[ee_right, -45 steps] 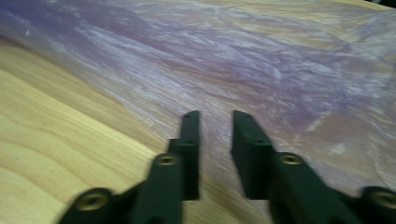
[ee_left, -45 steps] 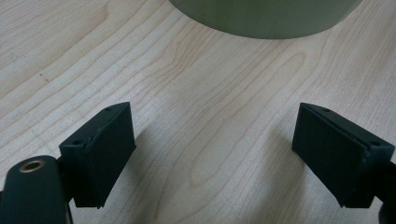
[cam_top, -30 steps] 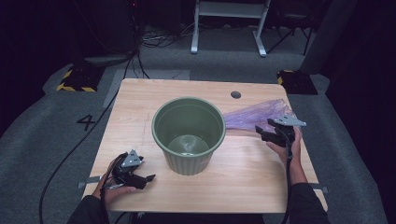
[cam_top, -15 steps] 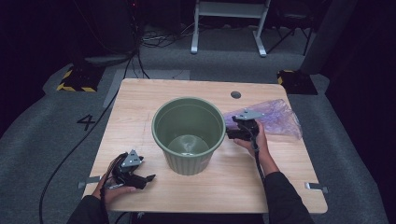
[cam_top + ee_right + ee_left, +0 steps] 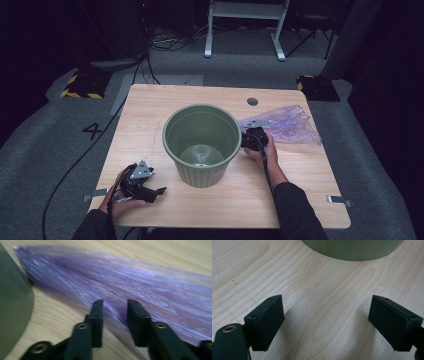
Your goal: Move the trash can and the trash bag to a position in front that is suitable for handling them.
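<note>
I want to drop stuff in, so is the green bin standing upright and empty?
Upright and empty: the green bin stands on its base with its mouth up, and its bare bottom shows inside.

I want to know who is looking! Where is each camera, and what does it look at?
High view: above the person's side, looking down on the table; forearms, both hands and tongs show.
Left gripper view: on the left tongs, facing the bin; its open jaws show.
Right gripper view: on the right tongs, facing the purple bag; its jaws show.
All three share the bin and table.
</note>
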`<move>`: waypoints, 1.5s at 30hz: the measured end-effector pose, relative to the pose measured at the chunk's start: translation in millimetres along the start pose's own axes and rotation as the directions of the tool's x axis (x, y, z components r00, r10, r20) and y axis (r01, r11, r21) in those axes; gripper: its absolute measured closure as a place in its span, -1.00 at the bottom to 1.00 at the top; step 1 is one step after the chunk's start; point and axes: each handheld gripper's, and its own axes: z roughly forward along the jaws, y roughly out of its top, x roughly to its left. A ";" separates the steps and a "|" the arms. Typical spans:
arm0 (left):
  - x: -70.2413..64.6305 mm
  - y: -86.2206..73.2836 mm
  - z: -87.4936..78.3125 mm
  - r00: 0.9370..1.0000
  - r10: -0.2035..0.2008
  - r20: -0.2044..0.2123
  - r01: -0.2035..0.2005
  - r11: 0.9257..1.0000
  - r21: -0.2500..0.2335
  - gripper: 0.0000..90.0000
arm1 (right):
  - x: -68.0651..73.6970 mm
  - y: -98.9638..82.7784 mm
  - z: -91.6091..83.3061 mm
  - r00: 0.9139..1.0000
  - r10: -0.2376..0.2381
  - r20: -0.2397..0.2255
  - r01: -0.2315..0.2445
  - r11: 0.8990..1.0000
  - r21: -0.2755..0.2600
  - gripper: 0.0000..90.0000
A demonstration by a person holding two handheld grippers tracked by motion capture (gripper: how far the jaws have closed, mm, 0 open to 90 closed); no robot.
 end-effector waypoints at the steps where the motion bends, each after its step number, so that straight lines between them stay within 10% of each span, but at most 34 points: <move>1: -0.1 0.0 -0.1 1.000 0.000 0.000 0.000 1.000 0.000 -0.72 | -1.5 -1.6 -0.5 1.000 0.003 -0.001 -0.003 1.000 0.005 0.66; 45: -1.3 1.1 1.0 1.000 0.001 -0.003 -0.001 1.000 0.002 -0.72 | -33.6 -60.5 -69.8 0.999 -0.037 0.028 0.037 0.999 -0.003 1.00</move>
